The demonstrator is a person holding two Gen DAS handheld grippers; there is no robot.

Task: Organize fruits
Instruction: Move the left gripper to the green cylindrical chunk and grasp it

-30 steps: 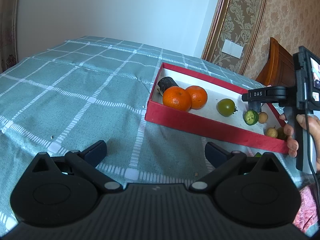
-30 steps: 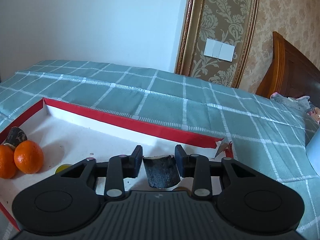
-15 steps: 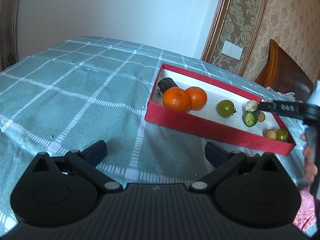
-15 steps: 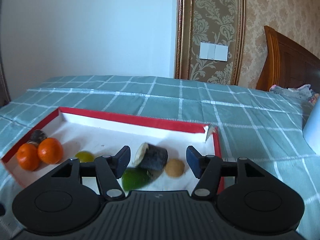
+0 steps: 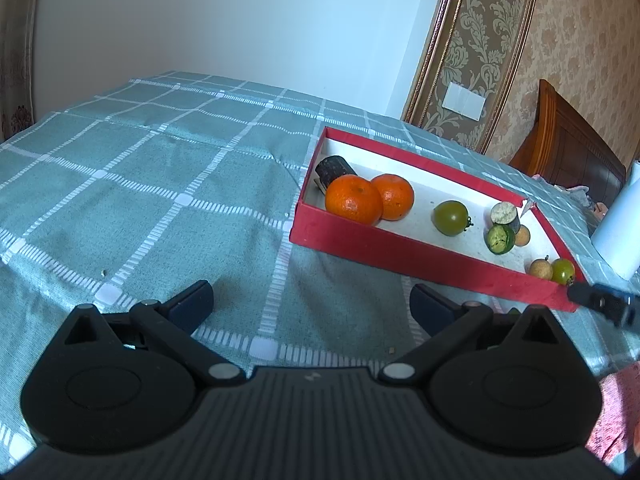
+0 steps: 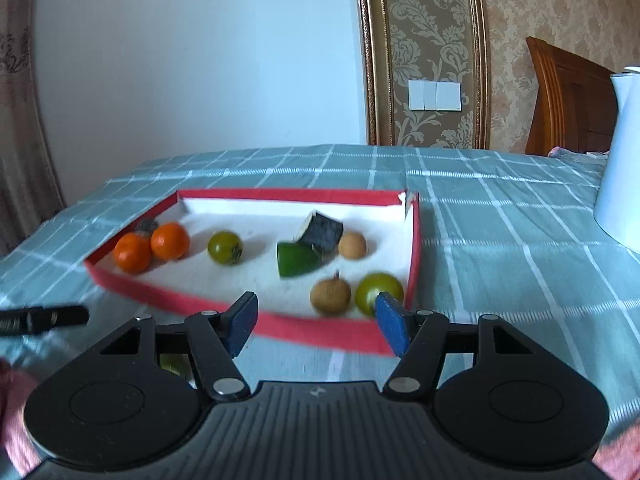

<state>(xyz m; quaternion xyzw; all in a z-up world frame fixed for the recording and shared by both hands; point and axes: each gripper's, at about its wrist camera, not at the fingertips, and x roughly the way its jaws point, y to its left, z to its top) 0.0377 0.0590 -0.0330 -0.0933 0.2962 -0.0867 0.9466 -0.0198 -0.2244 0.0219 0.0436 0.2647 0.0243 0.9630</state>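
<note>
Red box (image 6: 280, 326) of fruit ahead of both grippers, on checked cloth (image 5: 160, 208).
Right gripper (image 6: 316, 326): jaws just opened, apart, empty; dark cut piece (image 6: 322, 233) lies beyond, in box. Left gripper (image 5: 310, 306): apart, empty, box to its right.

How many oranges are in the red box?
2: one orange and a second orange touch at the left end of the red box, beside a dark chunk.
</note>
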